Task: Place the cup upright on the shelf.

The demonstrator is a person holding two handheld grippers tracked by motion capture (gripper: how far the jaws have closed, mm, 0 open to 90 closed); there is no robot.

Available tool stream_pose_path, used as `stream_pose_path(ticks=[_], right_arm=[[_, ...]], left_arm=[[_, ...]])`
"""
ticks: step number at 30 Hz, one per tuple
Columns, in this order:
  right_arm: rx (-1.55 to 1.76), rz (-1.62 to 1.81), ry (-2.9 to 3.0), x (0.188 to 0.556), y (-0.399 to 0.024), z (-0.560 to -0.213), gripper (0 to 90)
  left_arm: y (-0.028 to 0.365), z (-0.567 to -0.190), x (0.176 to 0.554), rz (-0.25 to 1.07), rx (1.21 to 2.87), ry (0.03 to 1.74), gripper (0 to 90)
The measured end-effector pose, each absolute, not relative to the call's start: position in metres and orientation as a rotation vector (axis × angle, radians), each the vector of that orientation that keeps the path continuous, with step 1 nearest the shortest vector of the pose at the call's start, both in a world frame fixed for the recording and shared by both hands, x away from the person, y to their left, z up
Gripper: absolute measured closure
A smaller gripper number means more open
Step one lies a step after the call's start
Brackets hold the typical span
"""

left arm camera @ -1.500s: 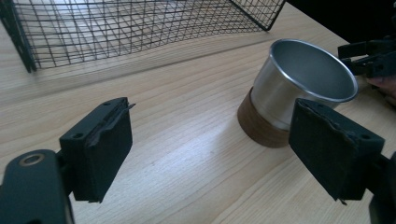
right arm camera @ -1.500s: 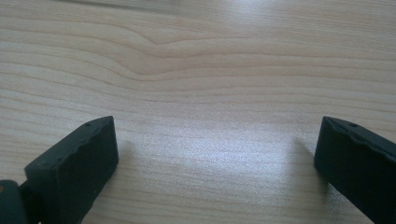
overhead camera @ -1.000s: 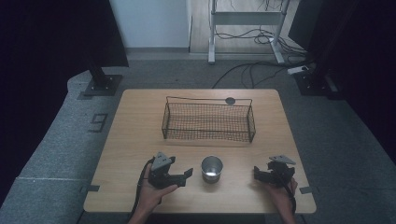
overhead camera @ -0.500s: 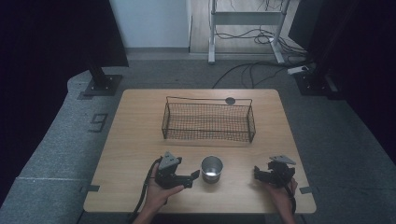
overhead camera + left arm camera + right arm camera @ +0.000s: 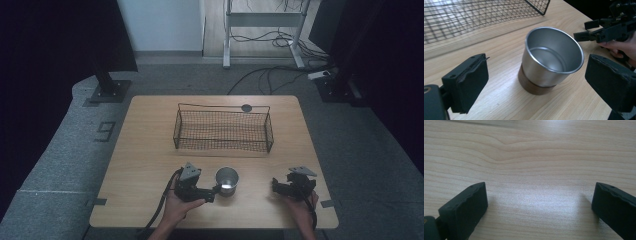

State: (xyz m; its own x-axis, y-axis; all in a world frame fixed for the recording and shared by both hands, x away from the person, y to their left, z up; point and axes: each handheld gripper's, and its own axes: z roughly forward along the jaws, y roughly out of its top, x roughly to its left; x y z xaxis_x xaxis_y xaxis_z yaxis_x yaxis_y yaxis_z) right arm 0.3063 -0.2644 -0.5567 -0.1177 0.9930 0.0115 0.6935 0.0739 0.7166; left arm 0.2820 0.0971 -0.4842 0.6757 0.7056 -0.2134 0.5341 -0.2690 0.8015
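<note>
**Lining up on the cup**

My left hand-held gripper (image 5: 534, 82) has just been opening its jaws wide to straddle the upright shiny metal cup with brown base (image 5: 550, 60), just ahead, untouched; my right hand-held gripper (image 5: 539, 205) rests spread above bare wooden table (image 5: 531, 157)

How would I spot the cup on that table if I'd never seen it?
Find the wooden table with the black wire basket on it. In front of the basket, near the person's edge, stands the cup: shiny metal, open-topped, with a brown band round its base.
</note>
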Motion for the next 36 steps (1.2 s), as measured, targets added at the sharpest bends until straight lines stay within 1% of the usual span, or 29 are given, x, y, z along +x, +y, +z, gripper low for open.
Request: stream_pose_path(ticks=[10,17,34,36], right_arm=[[1.667,0.799,1.867,0.306,-0.264,-0.557,0.3],[1.667,0.799,1.866,0.306,-0.264,-0.557,0.4],[1.667,0.799,1.866,0.306,-0.264,-0.557,0.4],[1.667,0.799,1.866,0.306,-0.264,-0.557,0.4]], left_arm=[[0.083,-0.484,0.288,0.192,1.956,0.96,4.9],[0.073,-0.49,0.291,0.216,1.965,0.965,4.3],[0.045,-0.509,0.298,0.228,2.012,0.953,2.4],[0.041,-0.511,0.3,0.247,2.021,0.954,2.4]])
